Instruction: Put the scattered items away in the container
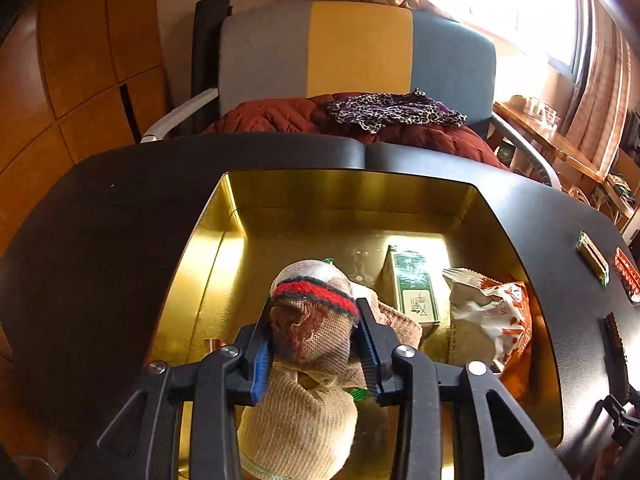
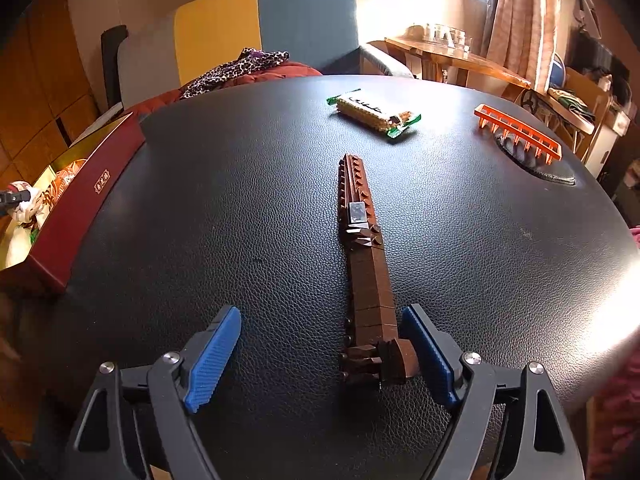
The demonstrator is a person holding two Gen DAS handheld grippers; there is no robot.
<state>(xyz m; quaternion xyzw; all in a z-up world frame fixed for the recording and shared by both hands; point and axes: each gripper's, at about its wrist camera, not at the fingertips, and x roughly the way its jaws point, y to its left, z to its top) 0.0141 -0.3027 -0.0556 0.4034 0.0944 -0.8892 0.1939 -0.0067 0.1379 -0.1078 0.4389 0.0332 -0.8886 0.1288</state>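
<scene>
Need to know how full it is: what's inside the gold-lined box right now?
Inside the gold-lined box: a beige knitted sock with red-green band between the left tool's fingers, a green carton, an orange-white snack bag. The sock hides whatever lies beneath.

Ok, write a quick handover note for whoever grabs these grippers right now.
Left gripper: over the gold-lined box, jaws around the knit sock; grip unclear.
Right gripper: open, straddling the near end of the brown brick piece on the black table.
Done: green carton and snack bag are boxed.
Left: sock, brick piece, wafer bar, orange comb piece.
</scene>
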